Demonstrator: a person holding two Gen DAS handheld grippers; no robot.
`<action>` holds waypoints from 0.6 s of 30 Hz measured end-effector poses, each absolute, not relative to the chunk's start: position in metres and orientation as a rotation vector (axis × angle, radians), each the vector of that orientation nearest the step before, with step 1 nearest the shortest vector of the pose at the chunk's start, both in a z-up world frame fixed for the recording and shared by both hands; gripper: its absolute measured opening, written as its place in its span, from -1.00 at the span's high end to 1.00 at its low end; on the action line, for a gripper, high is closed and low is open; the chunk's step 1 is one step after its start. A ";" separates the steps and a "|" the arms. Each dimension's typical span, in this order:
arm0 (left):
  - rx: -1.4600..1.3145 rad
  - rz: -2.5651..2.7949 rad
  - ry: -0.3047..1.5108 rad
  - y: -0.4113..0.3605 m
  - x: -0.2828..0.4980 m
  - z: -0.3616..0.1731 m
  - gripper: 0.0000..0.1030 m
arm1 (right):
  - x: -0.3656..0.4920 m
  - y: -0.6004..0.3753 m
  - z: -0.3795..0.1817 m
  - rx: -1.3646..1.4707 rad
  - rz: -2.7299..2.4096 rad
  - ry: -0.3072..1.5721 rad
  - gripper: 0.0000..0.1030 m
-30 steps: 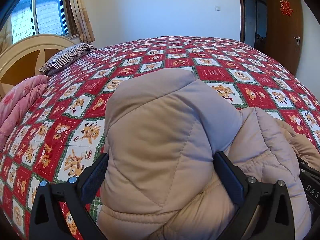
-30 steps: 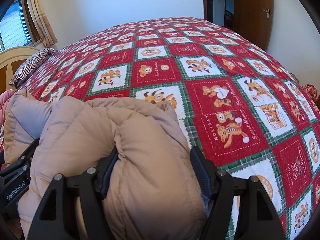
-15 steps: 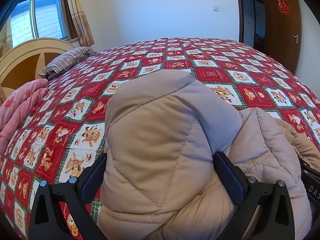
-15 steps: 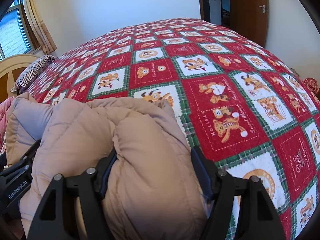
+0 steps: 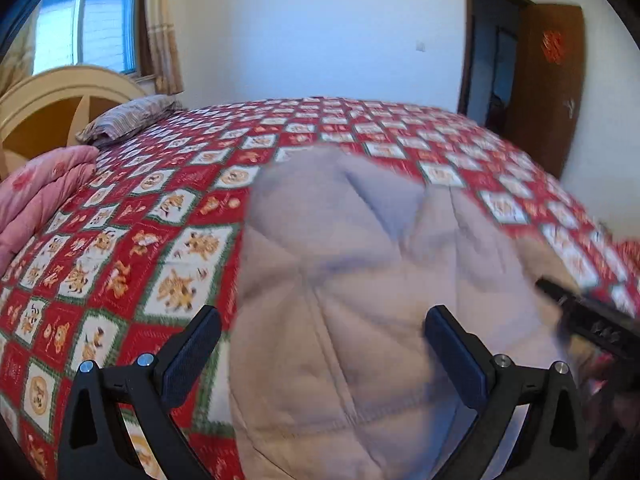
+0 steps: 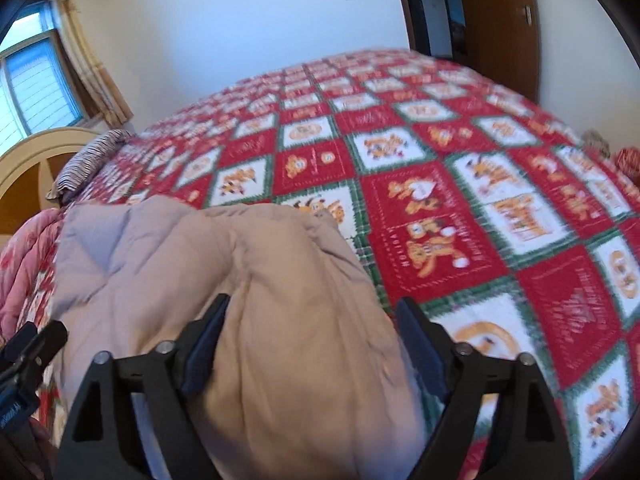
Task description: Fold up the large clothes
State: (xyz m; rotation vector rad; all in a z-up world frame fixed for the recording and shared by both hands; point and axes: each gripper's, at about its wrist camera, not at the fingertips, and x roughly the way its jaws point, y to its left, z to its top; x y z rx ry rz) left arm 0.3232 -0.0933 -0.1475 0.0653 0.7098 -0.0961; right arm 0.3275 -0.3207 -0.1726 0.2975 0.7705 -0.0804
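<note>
A beige quilted puffer jacket (image 5: 352, 280) lies bunched on the red, white and green cartoon-print bedspread (image 5: 160, 216) at the near edge of the bed. My left gripper (image 5: 322, 334) has its jaws wide apart around a thick fold of the jacket; a gap shows between the left pad and the cloth. My right gripper (image 6: 314, 328) is shut on another thick fold of the same jacket (image 6: 256, 280), both pads pressed into it. The left gripper's body (image 6: 24, 364) shows at the left edge of the right wrist view. Both views are motion-blurred.
A pink folded quilt (image 5: 36, 200) and a striped pillow (image 5: 128, 118) lie at the left by the cream headboard (image 5: 52, 104). A window (image 5: 88, 20) is behind it. A brown door (image 5: 548, 80) stands open at the far right. The bedspread (image 6: 460, 184) stretches ahead.
Both grippers have risen and pulled back, so the jacket sits lower and farther in both views. The left jaws have come off the fold they were squeezing. The views are now blurred.
</note>
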 end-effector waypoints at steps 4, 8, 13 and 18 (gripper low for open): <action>0.048 -0.080 0.679 -0.097 0.323 -0.162 -0.99 | 0.304 -0.304 -0.178 0.177 -0.119 0.737 -0.74; 0.071 -0.049 0.658 -0.103 0.324 -0.168 -0.99 | 0.309 -0.307 -0.188 0.204 -0.125 0.741 -0.74; 0.070 -0.051 0.668 -0.103 0.327 -0.170 -0.99 | 0.312 -0.308 -0.194 0.210 -0.124 0.740 -0.73; 0.003 -0.105 0.737 -0.075 0.320 -0.147 -0.99 | 0.311 -0.321 -0.193 0.292 -0.051 0.780 -0.74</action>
